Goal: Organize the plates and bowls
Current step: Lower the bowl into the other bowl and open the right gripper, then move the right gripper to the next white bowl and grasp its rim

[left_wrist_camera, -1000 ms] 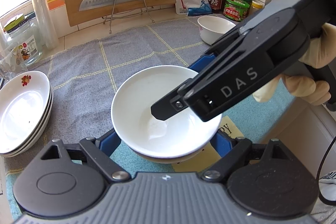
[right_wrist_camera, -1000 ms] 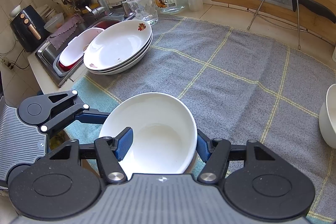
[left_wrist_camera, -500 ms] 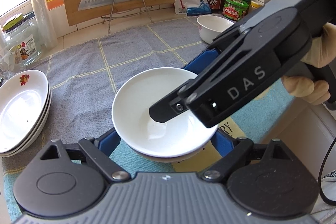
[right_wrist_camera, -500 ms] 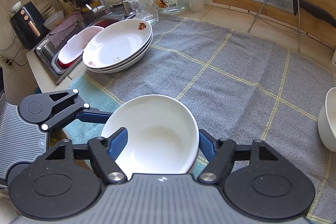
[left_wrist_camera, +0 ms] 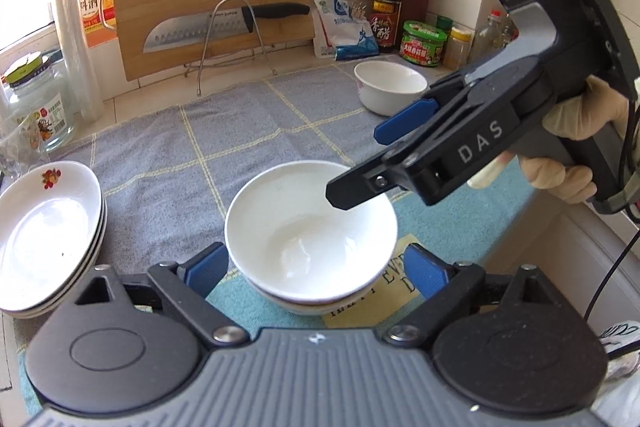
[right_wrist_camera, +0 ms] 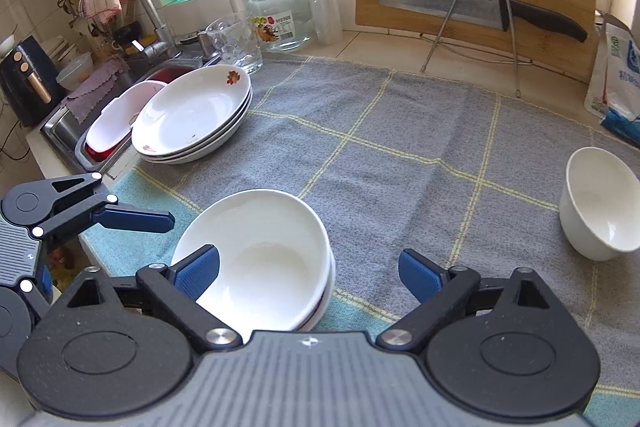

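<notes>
a: status on the nested white bowls (left_wrist_camera: 311, 235)?

b: they sit stacked on the teal edge of the towel (right_wrist_camera: 400, 147), nearest you. both tools have just been opening: your left gripper (left_wrist_camera: 316, 271) now stands apart, pads off the rim; your right gripper (right_wrist_camera: 308, 269) is spread wide, one pad inside the top bowl but not pressing.

a: meaning?

b: that bowl looks released, so the stack reads as done. the lone white bowl (right_wrist_camera: 600, 205) stands well apart to the right, likely next; the plate stack (right_wrist_camera: 192, 119) waits by the sink.
</notes>
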Demonstrator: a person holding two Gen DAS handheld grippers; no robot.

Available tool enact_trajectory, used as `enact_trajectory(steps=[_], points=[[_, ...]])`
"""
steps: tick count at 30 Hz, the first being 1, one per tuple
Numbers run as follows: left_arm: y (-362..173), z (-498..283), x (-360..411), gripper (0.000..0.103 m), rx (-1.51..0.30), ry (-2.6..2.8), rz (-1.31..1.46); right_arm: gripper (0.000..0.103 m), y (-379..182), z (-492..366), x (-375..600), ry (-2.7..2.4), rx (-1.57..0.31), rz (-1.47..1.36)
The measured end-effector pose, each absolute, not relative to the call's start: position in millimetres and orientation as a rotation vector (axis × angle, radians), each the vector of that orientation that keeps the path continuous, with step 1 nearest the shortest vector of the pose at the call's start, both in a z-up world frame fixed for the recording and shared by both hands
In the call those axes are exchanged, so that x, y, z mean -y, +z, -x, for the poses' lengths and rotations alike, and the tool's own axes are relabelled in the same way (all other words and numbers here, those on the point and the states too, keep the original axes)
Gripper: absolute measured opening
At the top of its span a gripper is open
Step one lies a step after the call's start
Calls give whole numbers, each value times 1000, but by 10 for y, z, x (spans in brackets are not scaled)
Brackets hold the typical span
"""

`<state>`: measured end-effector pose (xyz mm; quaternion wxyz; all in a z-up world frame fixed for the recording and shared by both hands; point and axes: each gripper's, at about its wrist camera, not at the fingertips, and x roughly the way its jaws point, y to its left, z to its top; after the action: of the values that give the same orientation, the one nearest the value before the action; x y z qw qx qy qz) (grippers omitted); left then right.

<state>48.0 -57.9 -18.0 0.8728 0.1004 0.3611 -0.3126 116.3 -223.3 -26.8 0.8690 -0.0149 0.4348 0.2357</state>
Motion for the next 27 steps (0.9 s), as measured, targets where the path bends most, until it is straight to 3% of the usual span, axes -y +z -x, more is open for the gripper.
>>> enact_trajectory(steps=[12,27], points=[[-44,-760,1265,99,-634,-788,-200,103,-96,-1193,3126,267,-790,42],[-746,-1758,2692,100,-607,-471,-204,103,-438,-2159,4305,376,-817,84]])
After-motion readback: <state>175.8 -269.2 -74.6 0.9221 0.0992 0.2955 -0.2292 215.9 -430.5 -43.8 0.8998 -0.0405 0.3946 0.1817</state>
